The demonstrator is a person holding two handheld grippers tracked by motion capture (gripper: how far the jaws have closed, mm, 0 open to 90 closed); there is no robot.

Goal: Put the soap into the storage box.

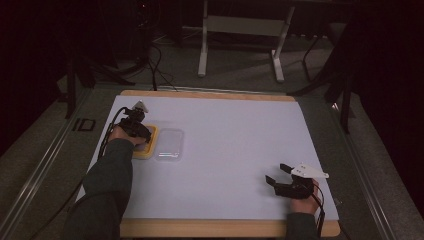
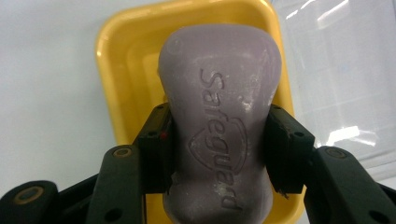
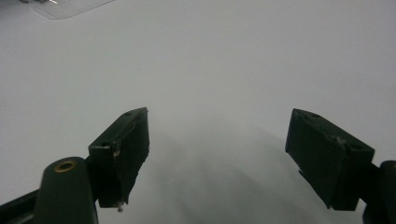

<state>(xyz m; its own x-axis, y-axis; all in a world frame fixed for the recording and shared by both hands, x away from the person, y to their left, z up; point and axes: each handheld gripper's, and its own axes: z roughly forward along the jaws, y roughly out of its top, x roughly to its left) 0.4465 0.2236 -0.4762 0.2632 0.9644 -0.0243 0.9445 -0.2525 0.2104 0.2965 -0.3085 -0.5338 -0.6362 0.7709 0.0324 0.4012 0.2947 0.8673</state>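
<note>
Left tongs (image 2: 219, 154), at the left side of the white surface (image 1: 235, 150), pinching a pale purple bar of soap (image 2: 219, 121) across its narrow waist, one pad pressed to each flank. The bar carries a stamped brand word and a shield outline on its upper face. It lies over the yellow soap dish (image 2: 123, 79), whose rim shows to the left, far and right of the bar; whether the bar rests on the dish floor or is held just above it cannot be told. Just right of the dish lies a clear plastic lid (image 1: 169, 145), flat on the surface. Right tongs (image 1: 278, 173), near the right front corner of the surface and well apart from the dish, spread wide with nothing between the pads.
</note>
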